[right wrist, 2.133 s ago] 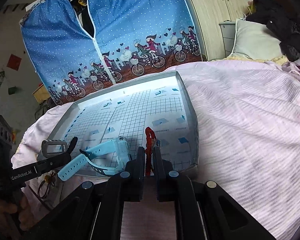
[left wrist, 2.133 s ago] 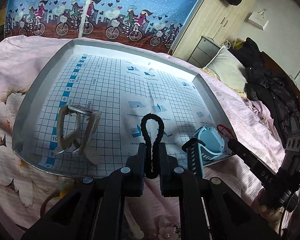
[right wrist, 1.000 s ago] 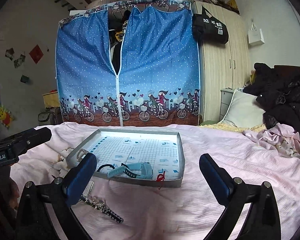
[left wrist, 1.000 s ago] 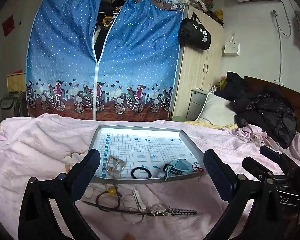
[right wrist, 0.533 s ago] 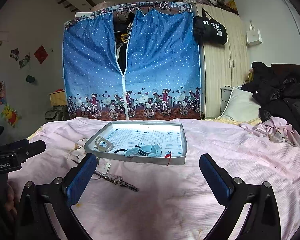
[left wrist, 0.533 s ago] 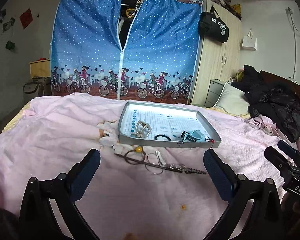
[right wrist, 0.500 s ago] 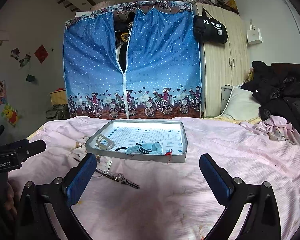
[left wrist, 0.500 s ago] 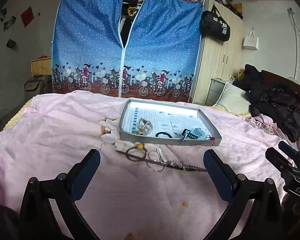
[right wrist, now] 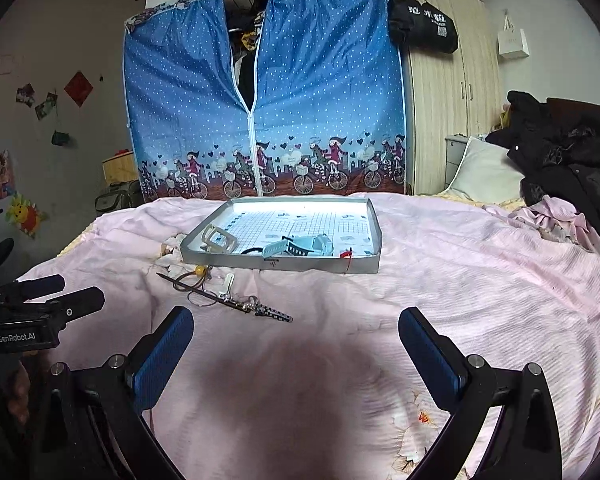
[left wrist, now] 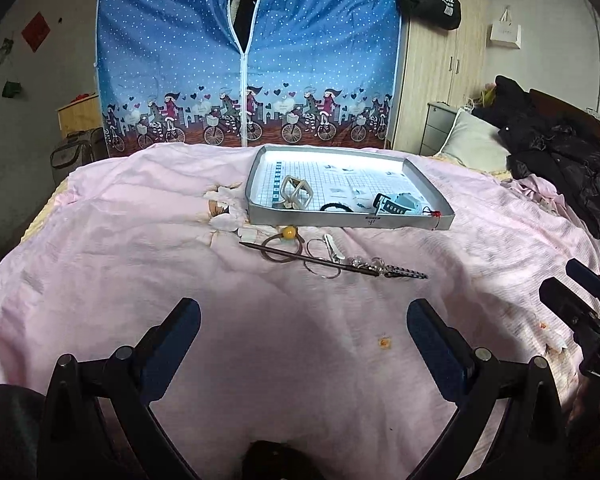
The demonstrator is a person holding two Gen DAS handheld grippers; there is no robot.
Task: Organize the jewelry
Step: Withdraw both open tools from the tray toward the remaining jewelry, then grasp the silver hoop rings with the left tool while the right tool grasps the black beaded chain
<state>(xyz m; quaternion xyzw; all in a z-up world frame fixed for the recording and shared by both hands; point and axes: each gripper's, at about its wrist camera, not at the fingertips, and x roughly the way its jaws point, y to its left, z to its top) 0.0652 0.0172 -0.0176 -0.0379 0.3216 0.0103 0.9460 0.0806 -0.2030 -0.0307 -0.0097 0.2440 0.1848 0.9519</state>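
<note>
Four pieces already lie inside the shallow grey metal tray with a blue-gridded paper liner (left wrist: 350, 221): a beige angular hair claw (left wrist: 296, 192) at 9 o'clock, a black elastic hair loop (left wrist: 337, 208) near the front wall, a pale-blue strapped watch (left wrist: 400, 204) toward 3 o'clock, and a thin red cord (right wrist: 347, 257) draped over the front rim at the 5 o'clock corner. Left outside, just before the tray's front wall on the pink quilted bedspread (left wrist: 140, 280), are a brown hair tie with an amber bead (left wrist: 287, 233), a dark slender hair stick (left wrist: 308, 259), a thin wire hoop (left wrist: 322, 266), a white clip (left wrist: 334, 249) and a rhinestone-studded barrette (left wrist: 396, 272), so roughly half the sorting appears to remain. Left gripper (left wrist: 300, 332) and right gripper (right wrist: 296, 344) both hang spread wide and empty, well back at 6 o'clock. Bare quilt between claws and clutter gives open approach room; the tray's raised walls are the only edges to clear.
</note>
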